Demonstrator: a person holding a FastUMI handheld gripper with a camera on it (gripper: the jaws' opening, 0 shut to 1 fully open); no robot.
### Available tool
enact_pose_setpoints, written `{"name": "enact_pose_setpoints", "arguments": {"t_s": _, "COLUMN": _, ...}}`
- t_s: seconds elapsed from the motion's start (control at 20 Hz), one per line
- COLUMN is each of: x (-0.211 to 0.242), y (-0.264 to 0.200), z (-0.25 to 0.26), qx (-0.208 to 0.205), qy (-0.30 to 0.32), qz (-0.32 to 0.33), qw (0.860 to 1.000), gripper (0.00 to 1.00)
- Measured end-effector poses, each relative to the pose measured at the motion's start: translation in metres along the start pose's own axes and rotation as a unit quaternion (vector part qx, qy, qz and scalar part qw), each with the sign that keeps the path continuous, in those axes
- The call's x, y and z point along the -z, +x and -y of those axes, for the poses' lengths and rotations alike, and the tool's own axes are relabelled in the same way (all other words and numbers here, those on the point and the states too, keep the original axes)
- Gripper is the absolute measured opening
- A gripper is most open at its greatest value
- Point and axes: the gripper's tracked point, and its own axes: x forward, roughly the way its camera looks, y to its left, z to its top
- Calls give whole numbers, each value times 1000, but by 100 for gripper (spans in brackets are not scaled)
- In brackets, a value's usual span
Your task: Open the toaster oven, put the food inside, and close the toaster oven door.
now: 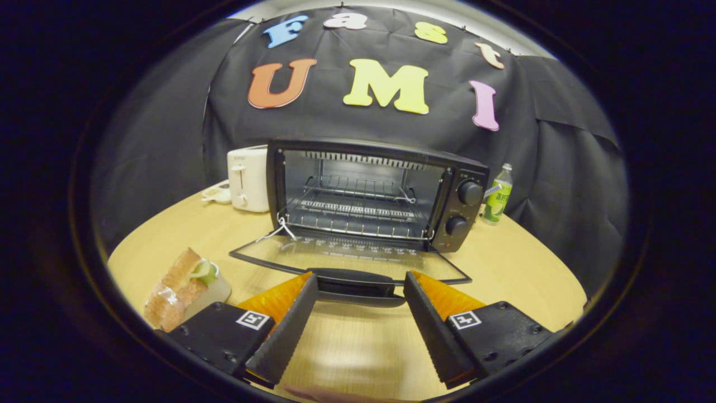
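Observation:
A black toaster oven [458, 184] stands at the back of the round wooden table [520, 263]. Its glass door [347, 257] lies folded down flat toward me, and the wire rack [358, 215] inside is bare. The door's black handle [358, 285] sits just ahead of my fingertips, spanning the gap between them. My gripper [361, 288] is open with nothing between its fingers, which are apart from the handle or barely at it. A wrapped sandwich [182, 288] lies on the table to the left of my left finger.
A white pop-up toaster [249, 179] stands left of the oven, with a small white dish [217, 193] beside it. A green bottle [498, 196] stands right of the oven. Bare tabletop lies under my fingers.

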Motion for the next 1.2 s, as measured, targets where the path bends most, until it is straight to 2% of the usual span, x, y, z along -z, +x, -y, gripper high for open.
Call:
{"name": "enact_pose_setpoints", "arguments": {"t_s": 0.3, "x": -5, "y": -3, "z": 0, "qx": -3, "qy": -11, "qz": 4, "qw": 1000, "gripper": 100}}
{"name": "enact_pose_setpoints", "arguments": {"t_s": 0.55, "x": 9, "y": 1, "z": -2, "qx": -5, "qy": -8, "qz": -30, "qw": 999, "gripper": 100}}
{"name": "enact_pose_setpoints", "arguments": {"t_s": 1.0, "x": 3, "y": -10, "z": 6, "qx": -41, "qy": 21, "qz": -50, "qw": 998, "gripper": 100}}
{"name": "enact_pose_setpoints", "arguments": {"t_s": 1.2, "x": -11, "y": -24, "z": 3, "qx": -87, "qy": 64, "qz": -61, "qw": 992, "gripper": 100}}
